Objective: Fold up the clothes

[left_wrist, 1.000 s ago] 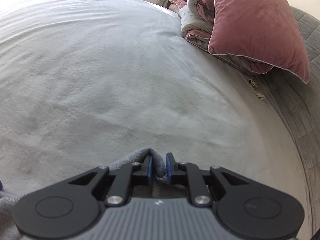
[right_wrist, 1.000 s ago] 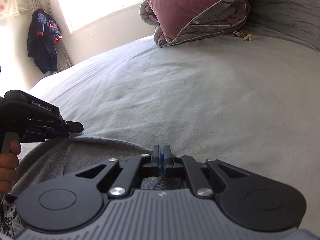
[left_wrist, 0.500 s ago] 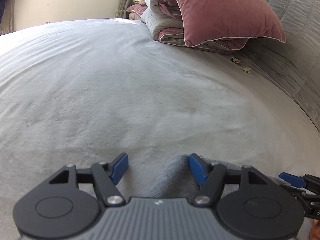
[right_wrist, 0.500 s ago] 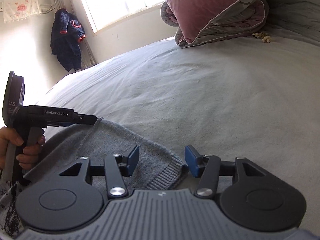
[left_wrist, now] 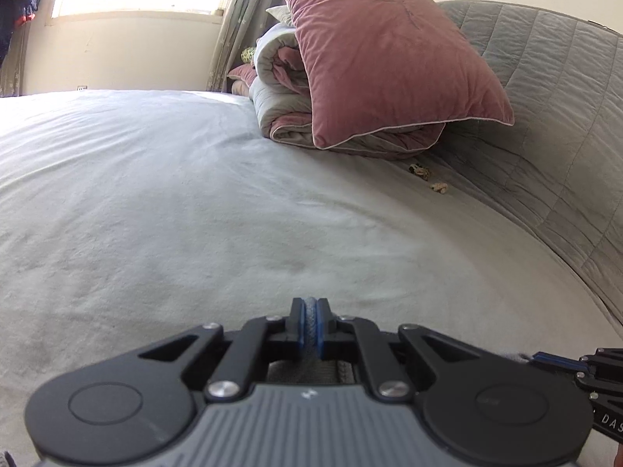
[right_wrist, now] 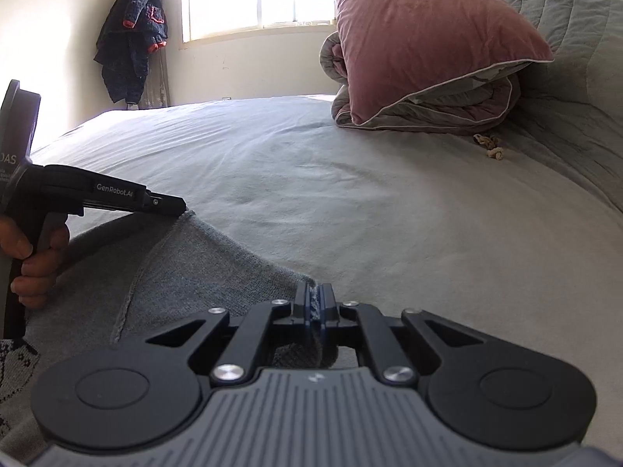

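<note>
Two corners of a grey knitted sweater are pinched at the near edge of the pale grey bed: one by the left hand-held gripper, one by the right hand-held gripper, each clamped together on the fabric. Only in the right wrist view is the garment's spread seen, along with a hand at far left. A dusty-pink velvet pillow is seen far right in both.

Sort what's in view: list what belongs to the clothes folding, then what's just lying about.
In the job:
- grey knit garment
- left tongs, shut on its edge
- right tongs, shut on its edge

Lying about:
- pink pillow
- rolled quilt
- hanging dark jacket
- small scraps
</note>
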Demonstrator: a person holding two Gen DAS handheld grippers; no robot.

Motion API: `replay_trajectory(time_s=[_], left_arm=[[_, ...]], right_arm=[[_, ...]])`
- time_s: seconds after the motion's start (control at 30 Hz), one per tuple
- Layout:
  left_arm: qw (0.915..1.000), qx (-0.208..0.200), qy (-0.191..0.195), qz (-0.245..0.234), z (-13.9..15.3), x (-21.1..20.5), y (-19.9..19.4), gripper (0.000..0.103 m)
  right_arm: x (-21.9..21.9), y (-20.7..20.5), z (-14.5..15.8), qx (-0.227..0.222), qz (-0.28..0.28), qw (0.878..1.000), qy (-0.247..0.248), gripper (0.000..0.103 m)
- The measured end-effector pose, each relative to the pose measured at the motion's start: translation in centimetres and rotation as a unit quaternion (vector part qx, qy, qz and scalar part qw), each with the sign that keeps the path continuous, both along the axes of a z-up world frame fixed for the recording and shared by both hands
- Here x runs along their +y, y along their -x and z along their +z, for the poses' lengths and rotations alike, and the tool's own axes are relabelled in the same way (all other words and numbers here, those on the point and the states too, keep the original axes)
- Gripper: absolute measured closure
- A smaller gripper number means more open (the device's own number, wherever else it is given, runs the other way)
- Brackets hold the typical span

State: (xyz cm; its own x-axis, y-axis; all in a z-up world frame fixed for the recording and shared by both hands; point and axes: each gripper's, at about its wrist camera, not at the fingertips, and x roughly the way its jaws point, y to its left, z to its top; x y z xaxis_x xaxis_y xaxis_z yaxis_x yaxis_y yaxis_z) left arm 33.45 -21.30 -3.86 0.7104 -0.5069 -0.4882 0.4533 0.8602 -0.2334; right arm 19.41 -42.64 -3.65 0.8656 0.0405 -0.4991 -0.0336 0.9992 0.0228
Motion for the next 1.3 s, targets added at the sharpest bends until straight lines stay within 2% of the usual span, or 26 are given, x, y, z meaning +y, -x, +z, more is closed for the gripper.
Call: replay_trajectory(time_s=[0.07,0.23,0.3,0.4,0.43,0.53,0.57,0.6,0.67,0.7,0.87,1.0,1.13,1.23,1.3], left_arm=[[0.9999,-0.014,-0.008,0.003,-0.3,-1.0,0.1,0.098],[0.998,-0.009,-0.06,0.016,-3.3,-3.5,-0.6,0.097],[0.9981,0.0,-0.057,0.021,-3.7,-3.4,-0.9,0.095],[0.998,0.003,-0.056,0.027,-3.5,-3.1,-0.9,0.088],[0.9978,0.002,-0.059,0.029,-3.3,-3.0,-0.7,0.082],[0.997,-0.006,-0.068,0.037,-2.6,-2.8,0.3,0.054],[0.9968,-0.008,-0.069,0.04,-2.3,-2.6,0.9,0.053],[0.9965,-0.009,-0.072,0.04,-1.8,-2.3,1.6,0.053],[0.9959,-0.012,-0.081,0.037,-1.0,-1.7,3.8,0.053],[0.9954,-0.015,-0.089,0.032,-0.7,-1.3,5.2,0.053],[0.9894,-0.02,-0.143,-0.008,0.2,-1.0,13.2,0.052],[0.9846,0.006,-0.17,-0.039,0.1,-1.8,18.2,0.053],[0.9815,0.034,-0.182,-0.05,0.0,-2.4,21.1,0.056],[0.9804,0.05,-0.187,-0.04,0.2,-2.7,22.8,0.058],[0.9796,0.059,-0.189,-0.036,0.4,-3.0,24.1,0.058]], right_arm=[[-0.6,0.0,0.1,-0.007,-0.018,1.0,0.007,0.098],[-1.6,-1.7,-2.3,0.017,-0.039,0.999,0.005,0.098],[-1.7,-2.2,-3.5,0.034,-0.038,0.999,0.003,0.098],[-1.5,-2.1,-3.6,0.034,-0.038,0.999,0.007,0.096],[-1.5,-2.1,-3.6,0.034,-0.038,0.999,0.005,0.094],[-2.0,-2.0,-3.5,0.034,-0.032,0.999,-0.013,0.085],[-2.2,-2.0,-3.4,0.035,-0.03,0.999,-0.022,0.082],[-2.5,-2.0,-3.3,0.036,-0.029,0.998,-0.031,0.08],[-3.0,-2.0,-3.2,0.034,-0.026,0.998,-0.051,0.065],[-3.2,-2.0,-3.1,0.033,-0.024,0.997,-0.059,0.063],[-3.2,-2.0,-2.9,0.043,-0.008,0.996,-0.073,0.062],[-3.6,-2.0,-2.6,0.058,0.021,0.992,-0.106,0.061],[-3.9,-1.7,-2.0,0.066,0.053,0.989,-0.123,0.059],[-4.0,-0.9,-1.1,0.064,0.115,0.982,-0.139,0.059],[-3.9,-0.2,-0.7,0.069,0.191,0.967,-0.153,0.059]])
